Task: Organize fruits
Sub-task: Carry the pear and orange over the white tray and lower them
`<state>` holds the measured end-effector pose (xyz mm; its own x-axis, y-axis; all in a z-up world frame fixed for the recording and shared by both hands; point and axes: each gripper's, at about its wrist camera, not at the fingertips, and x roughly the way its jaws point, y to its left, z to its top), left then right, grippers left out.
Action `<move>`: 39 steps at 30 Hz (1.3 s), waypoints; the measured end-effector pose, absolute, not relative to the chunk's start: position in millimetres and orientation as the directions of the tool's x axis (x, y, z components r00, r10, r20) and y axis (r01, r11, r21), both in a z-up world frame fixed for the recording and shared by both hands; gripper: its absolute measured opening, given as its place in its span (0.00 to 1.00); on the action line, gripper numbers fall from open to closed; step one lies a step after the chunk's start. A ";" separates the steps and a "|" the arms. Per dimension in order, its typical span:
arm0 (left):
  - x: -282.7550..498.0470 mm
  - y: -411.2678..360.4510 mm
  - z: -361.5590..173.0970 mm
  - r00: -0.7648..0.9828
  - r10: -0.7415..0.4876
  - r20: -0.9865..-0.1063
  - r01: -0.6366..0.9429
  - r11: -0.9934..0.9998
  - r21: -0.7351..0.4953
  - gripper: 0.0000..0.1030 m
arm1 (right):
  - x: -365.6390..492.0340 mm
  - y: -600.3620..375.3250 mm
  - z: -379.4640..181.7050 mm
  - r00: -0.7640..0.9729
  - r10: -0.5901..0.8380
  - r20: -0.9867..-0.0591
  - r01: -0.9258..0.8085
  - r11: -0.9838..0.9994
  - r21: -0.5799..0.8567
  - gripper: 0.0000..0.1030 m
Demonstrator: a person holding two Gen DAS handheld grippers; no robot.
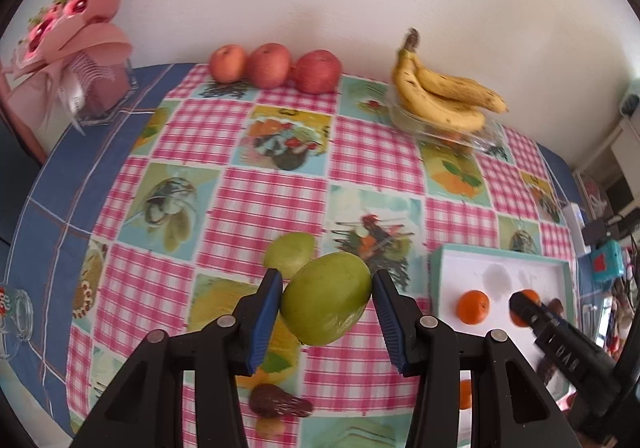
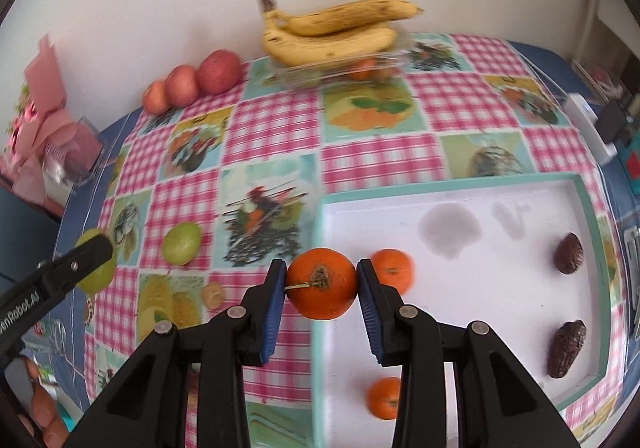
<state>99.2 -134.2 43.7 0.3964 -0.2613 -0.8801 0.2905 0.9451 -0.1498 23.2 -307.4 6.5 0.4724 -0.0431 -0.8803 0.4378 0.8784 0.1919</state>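
While both tongs hang above the checked surface point(image 1: 276, 184), carrying is the step in hand: left tongs point(image 1: 326, 302) clamped on a green mango point(image 1: 325, 304), right tongs point(image 2: 321, 284) clamped on a stemmed orange point(image 2: 322, 288) at the left rim of the white tray point(image 2: 480, 288). Already in that tray: two more oranges point(image 2: 394, 270) and two dark, wrinkled fruits point(image 2: 568, 253), possibly avocados, though blurred. Second green fruit point(image 2: 182, 243) loose on the cloth; apples point(image 1: 272, 65) and bananas point(image 1: 440, 96) by the wall. Next, probably: orange lowered beside its fellows, jaws eased apart only once it rests, then a free spot for the mango.
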 end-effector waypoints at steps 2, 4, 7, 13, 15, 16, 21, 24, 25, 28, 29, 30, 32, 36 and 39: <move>93.8 -146.4 42.1 0.389 -0.264 -0.883 0.314 0.939 -0.143 0.48 | 15.5 -323.4 5.8 0.470 -0.055 -0.881 0.474 0.858 0.199 0.36; 87.6 -159.3 40.4 0.380 -0.268 -0.885 0.339 0.931 -0.136 0.48 | 7.9 -338.6 5.3 0.470 -0.065 -0.881 0.506 0.837 0.209 0.36; 75.9 -181.1 37.8 0.362 -0.282 -0.889 0.388 0.912 -0.132 0.48 | -5.2 -361.0 5.2 0.464 -0.088 -0.881 0.553 0.806 0.211 0.36; 53.5 -222.9 31.9 0.299 -0.334 -0.894 0.489 0.858 -0.157 0.48 | -34.6 -400.2 9.1 0.447 -0.151 -0.882 0.633 0.749 0.193 0.36; 46.4 -234.6 30.4 0.284 -0.340 -0.896 0.513 0.844 -0.158 0.48 | -43.9 -411.2 11.1 0.444 -0.168 -0.880 0.653 0.733 0.189 0.36; 43.8 -239.1 29.6 0.278 -0.341 -0.898 0.523 0.838 -0.156 0.48 | -47.7 -415.3 11.8 0.445 -0.173 -0.879 0.659 0.727 0.190 0.36; 36.0 -255.8 17.6 0.247 -0.327 -0.912 0.554 0.820 -0.144 0.48 | -61.5 -429.5 16.5 0.448 -0.198 -0.872 0.681 0.707 0.189 0.36; 35.2 -263.3 3.8 0.204 -0.329 -0.922 0.560 0.812 -0.166 0.48 | -61.6 -431.3 11.2 0.440 -0.189 -0.878 0.679 0.710 0.187 0.36; 35.7 -265.4 -1.8 0.187 -0.327 -0.926 0.559 0.811 -0.173 0.48 | -61.0 -431.6 7.9 0.435 -0.180 -0.882 0.677 0.712 0.188 0.36; 35.5 -269.4 -16.6 0.153 -0.311 -0.938 0.554 0.813 -0.178 0.48 | -58.6 -432.1 -4.3 0.412 -0.158 -0.898 0.678 0.711 0.185 0.36; 35.6 -270.6 -20.5 0.149 -0.302 -0.942 0.554 0.814 -0.173 0.48 | -58.4 -432.0 -6.9 0.406 -0.158 -0.900 0.680 0.711 0.182 0.36; 36.3 -271.1 -23.5 0.144 -0.296 -0.944 0.554 0.815 -0.171 0.48 | -57.6 -432.1 -10.3 0.399 -0.158 -0.903 0.682 0.710 0.177 0.36; 37.3 -271.1 -29.6 0.134 -0.290 -0.948 0.549 0.818 -0.173 0.48 | -55.7 -432.1 -18.8 0.381 -0.150 -0.912 0.683 0.711 0.168 0.36; 38.2 -270.5 -40.2 0.119 -0.275 -0.954 0.539 0.825 -0.170 0.48 | -54.9 -435.0 -33.4 0.339 -0.160 -0.927 0.700 0.701 0.134 0.36; 35.5 -272.8 -42.4 0.119 -0.271 -0.955 0.547 0.821 -0.164 0.48 | -56.5 -439.2 -40.0 0.322 -0.170 -0.932 0.715 0.689 0.121 0.36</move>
